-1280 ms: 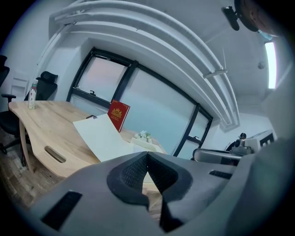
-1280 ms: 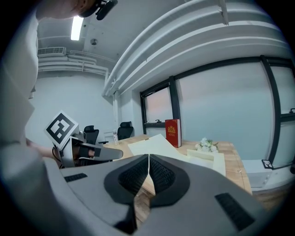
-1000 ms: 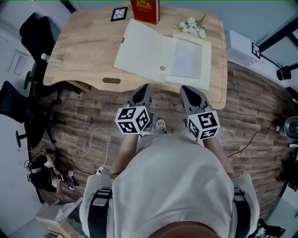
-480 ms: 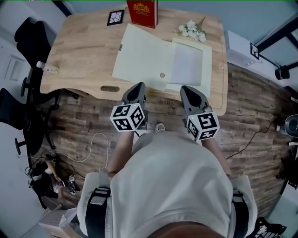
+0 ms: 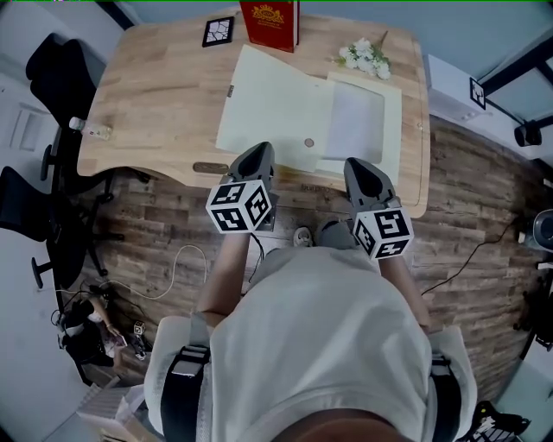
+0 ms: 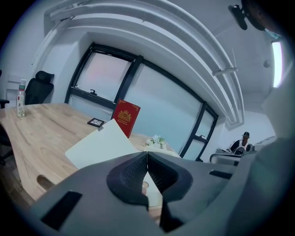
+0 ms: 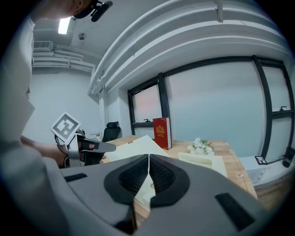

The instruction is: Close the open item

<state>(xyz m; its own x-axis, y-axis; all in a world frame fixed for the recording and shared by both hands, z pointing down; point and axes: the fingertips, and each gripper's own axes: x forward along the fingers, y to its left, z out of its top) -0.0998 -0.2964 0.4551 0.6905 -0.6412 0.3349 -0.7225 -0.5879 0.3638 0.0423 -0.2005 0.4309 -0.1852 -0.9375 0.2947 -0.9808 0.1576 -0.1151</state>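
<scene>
Hovering at the near edge of the counter (image 5: 155,95), left tongs (image 5: 253,160) and right tongs (image 5: 363,173) both clenched on nothing, just short of the open cream box (image 5: 363,116) lying mid-counter.
Risking, probably, a shove of the whole box toward the red book (image 5: 270,22) and flowers (image 5: 363,56) at the far edge if nudging the lid (image 5: 272,108) with pinched tips rather than flipping it over; showing the hinge side only from the head view, the lid's upward tilt only from the gripper views.

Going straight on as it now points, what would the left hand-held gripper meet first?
The left hand-held gripper would probably meet the raised flap of the open cream case first, though depth is unclear.
</scene>
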